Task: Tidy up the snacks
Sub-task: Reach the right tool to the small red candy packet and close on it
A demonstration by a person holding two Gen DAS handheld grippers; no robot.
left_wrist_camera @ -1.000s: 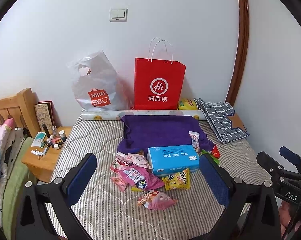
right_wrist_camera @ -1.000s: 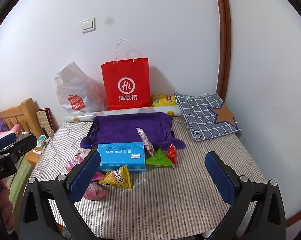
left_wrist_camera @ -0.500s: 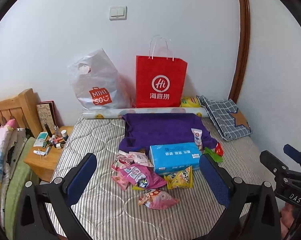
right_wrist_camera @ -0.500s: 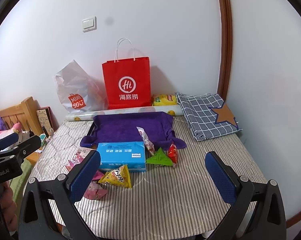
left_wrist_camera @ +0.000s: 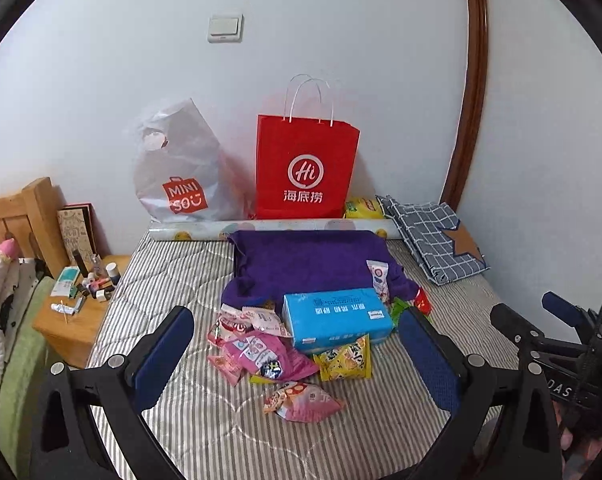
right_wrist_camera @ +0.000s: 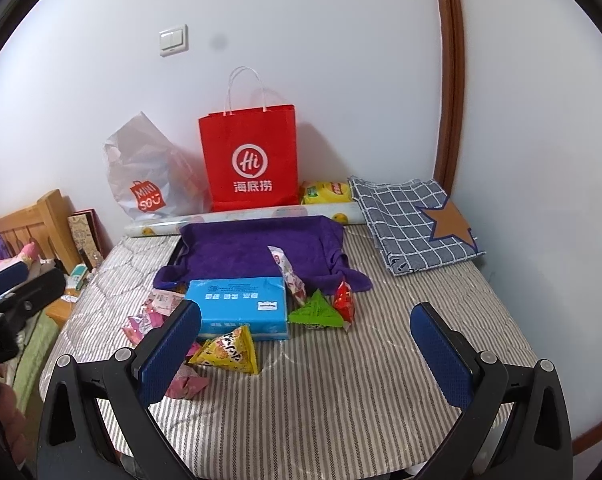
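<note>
Blue pads: your left gripper (left_wrist_camera: 297, 364) has its fingers (left_wrist_camera: 163, 356) spread wide with nothing between them; your right gripper (right_wrist_camera: 305, 354) is spread just as wide and also empty.
Gripper height: both hover above the near edge of the striped mattress (right_wrist_camera: 341, 400), touching no packet.
Snack location: the packets lie loose around the blue tissue box (left_wrist_camera: 335, 318) in the middle of the mattress.
Left-side packets: the pink packet (left_wrist_camera: 267, 358) and the pale pink packet (left_wrist_camera: 303, 400) sit nearest your left gripper, with the yellow packet (left_wrist_camera: 347, 362) just beside the box.
Right-side packets: the green triangular packet (right_wrist_camera: 315, 312) and the small red packet (right_wrist_camera: 345, 300) lie touching, at the box's right end; a tall white sachet (right_wrist_camera: 287, 276) leans against the box.
Likely destination: the purple cloth (right_wrist_camera: 257, 250) behind the box appears to line a tray; this is a judgement only.
Step in hand: choosing a first packet; none is gripped yet.
Technique: take the outermost packet first, close on a flat seam or corner, and lift straight up so neighbours stay put.
Caution: the foil bags will likely crumple and slip; squeeze gently.
Hand pose: you hold both grippers level, pointing forward at the wall, side by side and apart.
Right gripper in left view: visible at the right edge (left_wrist_camera: 549, 316).
</note>
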